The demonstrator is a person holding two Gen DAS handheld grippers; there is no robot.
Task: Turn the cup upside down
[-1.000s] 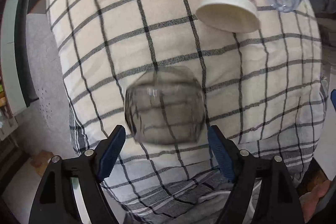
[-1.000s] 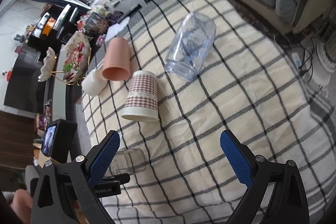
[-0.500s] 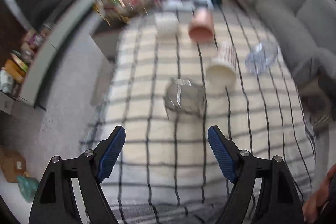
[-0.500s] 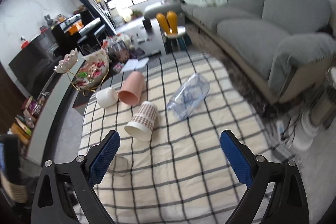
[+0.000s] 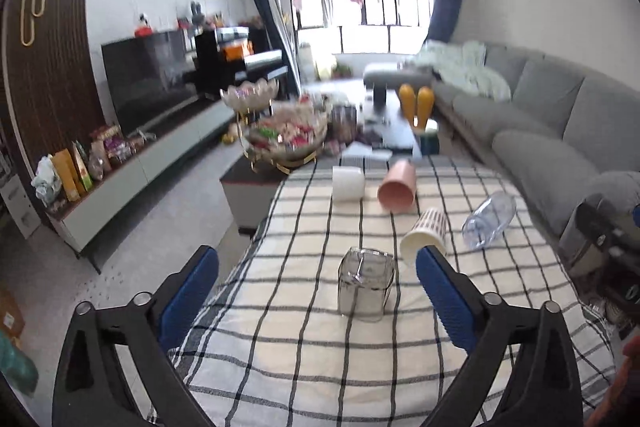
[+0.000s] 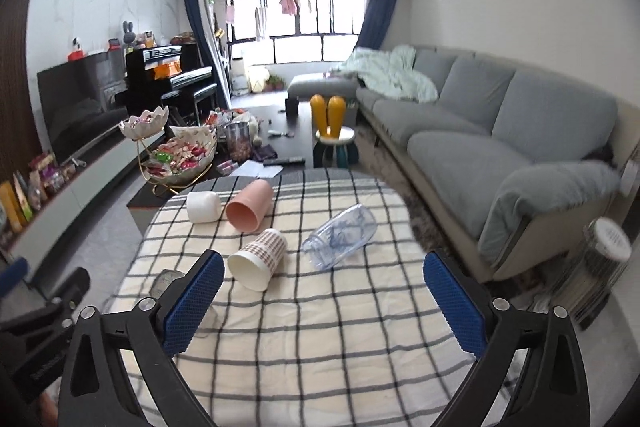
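Both our grippers hang back, spread wide and empty, over the checked cloth.

Nearest us, the left gripper and right gripper grip nothing, which we read as a release. Just ahead of the left one the clear glass cup stands on the tablecloth, apparently mouth down. Beyond it lie the checked paper cup and clear plastic cup, then the pink cup and white cup, all on their sides.

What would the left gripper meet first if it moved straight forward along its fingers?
Most likely the clear glass cup, standing on the checked tablecloth ahead of the open left gripper. Depth is uncertain; the gripper may sit higher and pass above it.
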